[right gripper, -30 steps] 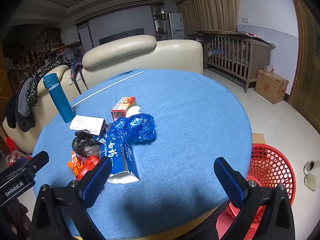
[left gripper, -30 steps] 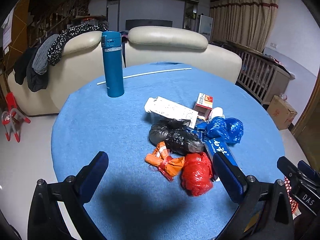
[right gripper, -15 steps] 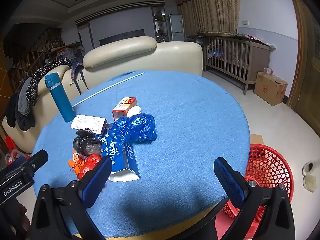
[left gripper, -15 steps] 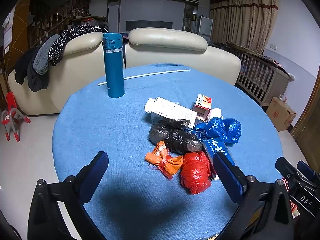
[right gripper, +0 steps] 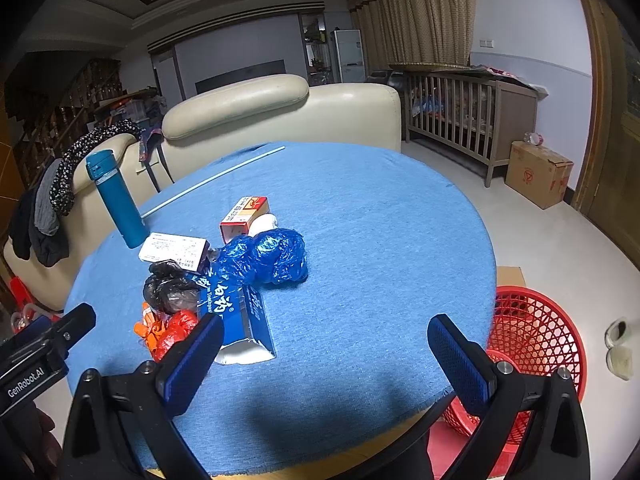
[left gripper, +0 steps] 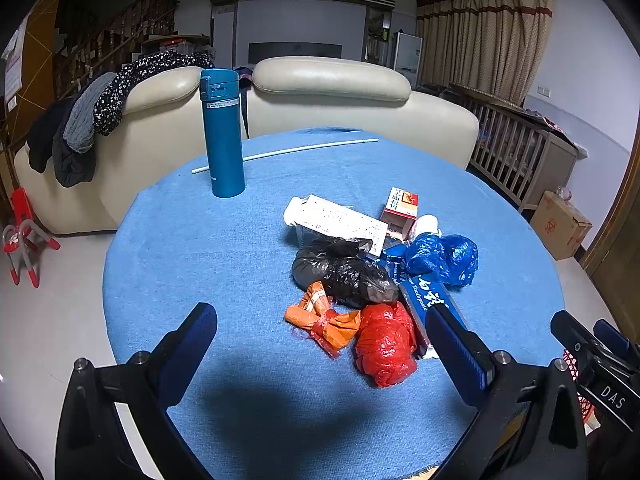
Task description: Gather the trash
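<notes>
Your table (left gripper: 200, 248) wears a plain mid-blue cloth, and the litter on it runs through most of the palette — a glossy red bag (left gripper: 386, 346), a crumpled orange wrapper (left gripper: 320, 320), a black bag (left gripper: 344, 270) and a shiny royal-blue bag (left gripper: 444, 258). The toothpaste box (right gripper: 240, 306) is deep blue with white lettering; the flat carton (left gripper: 340, 220) is white with small dark print; the small box (left gripper: 404, 204) is red, orange and white. You also have a teal flask (left gripper: 222, 132), a white rod (left gripper: 288, 151), a cream sofa (left gripper: 332, 92), and a red lattice basket (right gripper: 536, 344). Your gripper pads (right gripper: 192, 356) are blue on black — curtains (left gripper: 484, 36) beige with dark red bands.
</notes>
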